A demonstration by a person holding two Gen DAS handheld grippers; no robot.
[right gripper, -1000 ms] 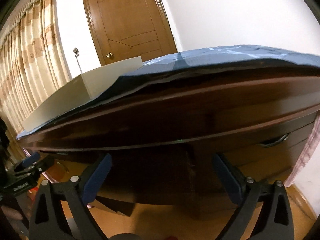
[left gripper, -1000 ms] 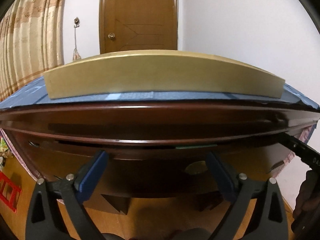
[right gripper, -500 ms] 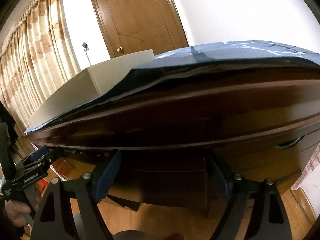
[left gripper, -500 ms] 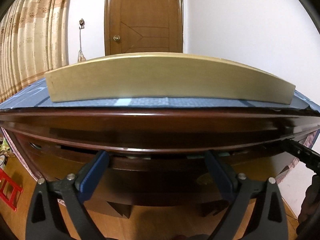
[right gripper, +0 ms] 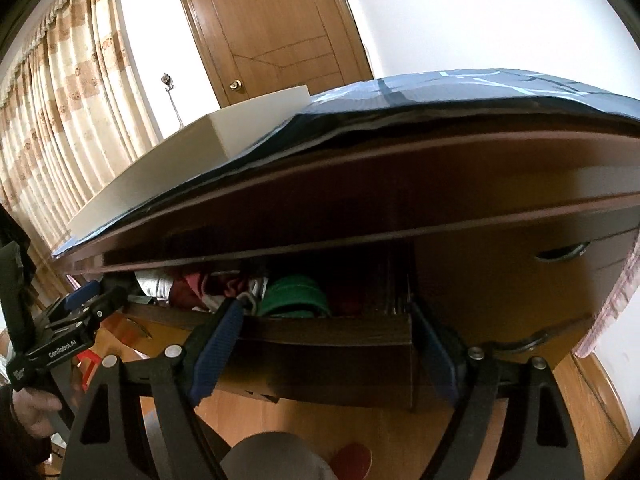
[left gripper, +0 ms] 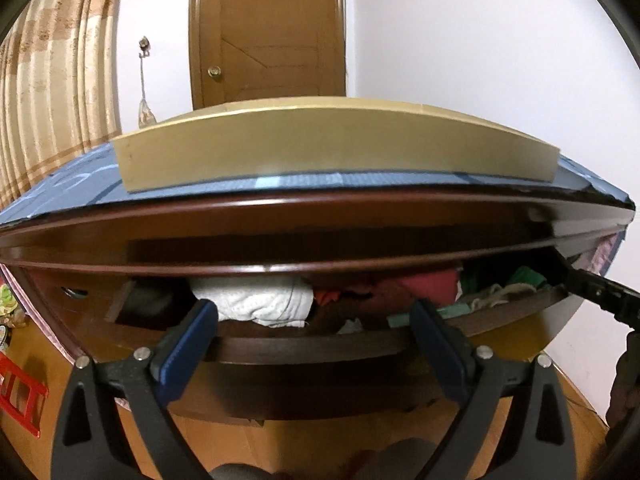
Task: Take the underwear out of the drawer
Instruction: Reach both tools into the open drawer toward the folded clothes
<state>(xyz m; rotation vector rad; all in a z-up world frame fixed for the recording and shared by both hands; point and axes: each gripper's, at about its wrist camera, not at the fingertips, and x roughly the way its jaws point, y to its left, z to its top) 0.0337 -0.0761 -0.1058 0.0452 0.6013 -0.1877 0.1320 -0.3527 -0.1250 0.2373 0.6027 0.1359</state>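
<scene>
Two grippers face a dark wooden dresser whose top drawer (left gripper: 304, 344) stands pulled out, its front panel low in both wrist views. Farthest left in the left wrist view hangs a striped beige curtain (left gripper: 52, 92), with a red plastic frame (left gripper: 20, 392) on the wooden floor below it. The left gripper (left gripper: 316, 344) is spread wide, its blue-padded fingers (left gripper: 188, 344) apart in front of the drawer's front edge and clasping nothing. Just beyond its left pad, a folded white garment (left gripper: 260, 304) lies in the drawer's left half; whether it is the underwear cannot be told. To its right come crumpled red clothes (left gripper: 416, 284), then green cloth (left gripper: 528, 276) near the drawer's right end, where the black body of the other gripper enters the frame. On the tabletop above, a blue cloth (left gripper: 72, 188) is spread under a long pale box (left gripper: 280, 144), and a brown door (left gripper: 268, 32) stands behind. In the right wrist view the right gripper (right gripper: 324, 348) is likewise released, its pads straddling the drawer's right front corner, with a green rolled garment (right gripper: 296, 292) just past its left pad. Further right, a closed neighbouring drawer shows a metal handle (right gripper: 564, 252).
</scene>
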